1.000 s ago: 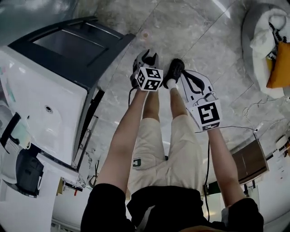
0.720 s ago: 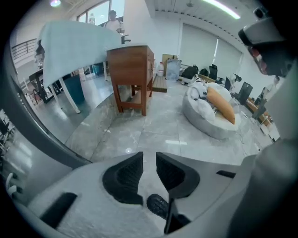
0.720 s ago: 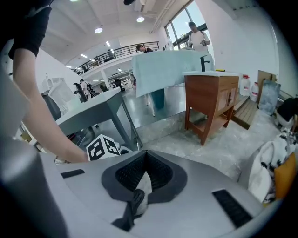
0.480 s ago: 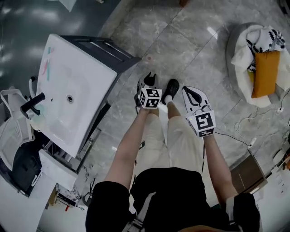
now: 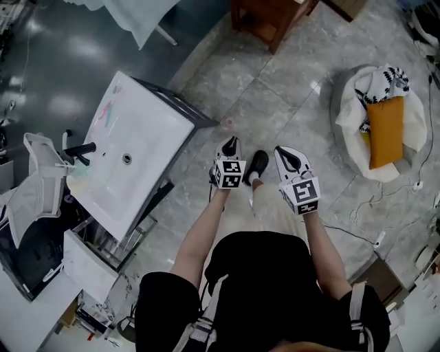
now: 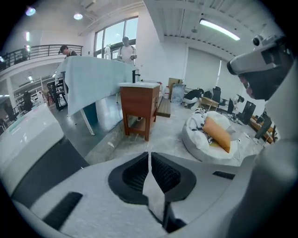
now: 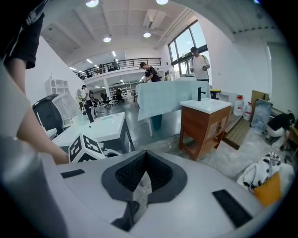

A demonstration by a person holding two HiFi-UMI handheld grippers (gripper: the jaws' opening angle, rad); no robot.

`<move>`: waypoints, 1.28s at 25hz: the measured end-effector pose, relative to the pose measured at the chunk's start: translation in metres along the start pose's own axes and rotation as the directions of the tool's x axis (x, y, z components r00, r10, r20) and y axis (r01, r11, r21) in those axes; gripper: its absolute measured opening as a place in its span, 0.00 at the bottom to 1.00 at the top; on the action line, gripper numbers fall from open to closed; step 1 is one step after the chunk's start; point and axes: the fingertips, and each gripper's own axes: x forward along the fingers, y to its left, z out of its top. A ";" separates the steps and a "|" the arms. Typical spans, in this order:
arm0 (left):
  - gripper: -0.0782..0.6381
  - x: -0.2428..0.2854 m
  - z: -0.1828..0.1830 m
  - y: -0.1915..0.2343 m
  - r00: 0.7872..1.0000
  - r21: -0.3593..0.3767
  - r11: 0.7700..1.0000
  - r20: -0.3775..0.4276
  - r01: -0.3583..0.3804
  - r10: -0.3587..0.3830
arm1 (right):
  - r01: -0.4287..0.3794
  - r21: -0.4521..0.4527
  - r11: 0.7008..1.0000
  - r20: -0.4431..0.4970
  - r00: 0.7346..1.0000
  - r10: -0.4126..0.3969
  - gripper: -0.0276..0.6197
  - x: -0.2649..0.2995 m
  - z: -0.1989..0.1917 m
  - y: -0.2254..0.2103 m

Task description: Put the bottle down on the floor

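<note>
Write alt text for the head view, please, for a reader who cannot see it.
Seen from above, a person standing on a grey floor holds the left gripper and right gripper, both empty; the left jaws have just been closing. A white washbasin stands at left, an orange cushion at right.

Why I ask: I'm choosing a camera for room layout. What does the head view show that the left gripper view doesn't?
Only the head view: the person's black shoe and black shirt. Only the left gripper view: tall windows, a ceiling light, and the left gripper up close, its jaws just closing with nothing between them. Both: the wooden cabinet, the orange cushion and the grey floor.
</note>
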 end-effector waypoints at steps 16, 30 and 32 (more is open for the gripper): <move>0.13 -0.107 0.120 -0.050 0.967 0.032 0.999 0.250 0.033 -0.040 | -0.053 -0.035 0.998 0.105 0.993 0.056 0.05 -0.066 0.046 -0.003; 0.13 -0.229 0.151 -0.025 0.906 -0.083 0.995 0.415 -0.049 0.079 | -0.160 -0.110 0.981 0.161 0.971 0.177 0.05 -0.062 0.093 0.046; 0.13 -0.250 0.145 -0.011 0.897 -0.105 0.992 0.428 -0.074 0.112 | -0.189 -0.135 0.973 0.154 0.966 0.209 0.05 -0.057 0.098 0.067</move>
